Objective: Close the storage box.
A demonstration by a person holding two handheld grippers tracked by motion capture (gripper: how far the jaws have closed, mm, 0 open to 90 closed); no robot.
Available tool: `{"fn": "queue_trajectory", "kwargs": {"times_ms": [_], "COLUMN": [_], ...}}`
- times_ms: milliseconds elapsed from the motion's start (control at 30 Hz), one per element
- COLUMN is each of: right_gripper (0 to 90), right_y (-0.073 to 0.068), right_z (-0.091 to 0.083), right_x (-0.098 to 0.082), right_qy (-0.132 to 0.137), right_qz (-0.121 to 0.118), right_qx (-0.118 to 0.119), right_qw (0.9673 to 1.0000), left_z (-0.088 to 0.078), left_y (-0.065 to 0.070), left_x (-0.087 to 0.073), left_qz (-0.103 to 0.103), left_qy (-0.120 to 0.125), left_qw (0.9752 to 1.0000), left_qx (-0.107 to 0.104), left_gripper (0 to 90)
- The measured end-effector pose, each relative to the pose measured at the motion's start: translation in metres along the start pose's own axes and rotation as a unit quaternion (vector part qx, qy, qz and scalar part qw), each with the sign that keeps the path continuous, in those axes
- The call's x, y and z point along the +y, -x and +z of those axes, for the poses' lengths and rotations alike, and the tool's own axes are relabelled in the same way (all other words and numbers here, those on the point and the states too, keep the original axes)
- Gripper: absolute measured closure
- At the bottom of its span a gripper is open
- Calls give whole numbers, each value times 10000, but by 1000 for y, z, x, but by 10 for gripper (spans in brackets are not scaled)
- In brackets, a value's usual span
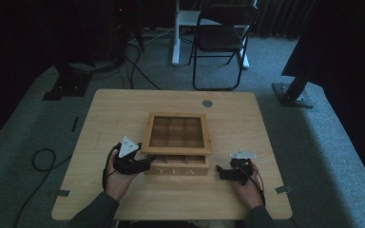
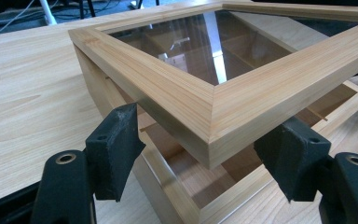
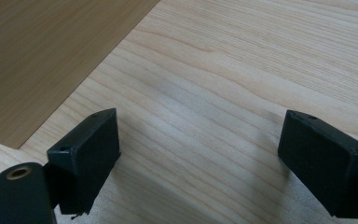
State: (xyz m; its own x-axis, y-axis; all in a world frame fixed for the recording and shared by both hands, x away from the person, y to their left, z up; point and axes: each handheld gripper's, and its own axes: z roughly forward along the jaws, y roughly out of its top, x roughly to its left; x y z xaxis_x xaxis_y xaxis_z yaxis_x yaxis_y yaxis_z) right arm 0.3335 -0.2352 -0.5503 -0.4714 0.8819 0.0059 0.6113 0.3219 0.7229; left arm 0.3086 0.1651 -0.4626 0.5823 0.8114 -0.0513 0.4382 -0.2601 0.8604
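A wooden box marked TEA (image 1: 176, 170) stands in the middle of the table (image 1: 123, 109). Its glass-windowed lid (image 1: 177, 151) is tilted up at the front, with a gap over the compartments (image 2: 191, 172). My left gripper (image 1: 145, 164) reaches in at the front left corner. Seen from the left gripper view, the lid's corner (image 2: 214, 112) sits between the two pads (image 2: 116, 149) of the left gripper (image 2: 205, 158), which meet its lower edges and hold it up. My right gripper (image 1: 221, 172) rests to the right of the box, open over bare wood (image 3: 200, 154).
A round grommet (image 1: 207, 103) sits near the table's far edge. A black folding chair (image 1: 221, 38) stands behind the table. Cables (image 1: 43, 159) lie on the floor at the left. Dark stands flank the table on both sides.
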Motion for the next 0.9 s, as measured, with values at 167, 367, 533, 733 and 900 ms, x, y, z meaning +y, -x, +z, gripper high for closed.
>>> {"fn": "queue_trajectory", "kwargs": {"times_ms": [167,367,533,733,900], "right_gripper": [122,122,122,122,122], "right_y": [0,0,0,0,0], "right_z": [0,0,0,0,0], "right_x": [0,0,0,0,0], "right_qy": [-3,-3,-5,-4,-4], "right_qz": [-13,-9,-13,-14,-15], "right_qx": [0,-1,0,0,0], "right_qw": [10000,10000,10000,10000,10000], "left_z": [0,1,2,3,3], "left_y": [1,1,2,2,4], "left_x": [-3,-7,-9,-12,-14], "left_qz": [17,-8,-11,-13,10], "left_qy": [-44,-85,-130,-164,-216], "left_qw": [10000,10000,9999,9999,9998], "left_qx": [-25,-40,-24,-8,45], "left_gripper": [315,314,314,314,314]}}
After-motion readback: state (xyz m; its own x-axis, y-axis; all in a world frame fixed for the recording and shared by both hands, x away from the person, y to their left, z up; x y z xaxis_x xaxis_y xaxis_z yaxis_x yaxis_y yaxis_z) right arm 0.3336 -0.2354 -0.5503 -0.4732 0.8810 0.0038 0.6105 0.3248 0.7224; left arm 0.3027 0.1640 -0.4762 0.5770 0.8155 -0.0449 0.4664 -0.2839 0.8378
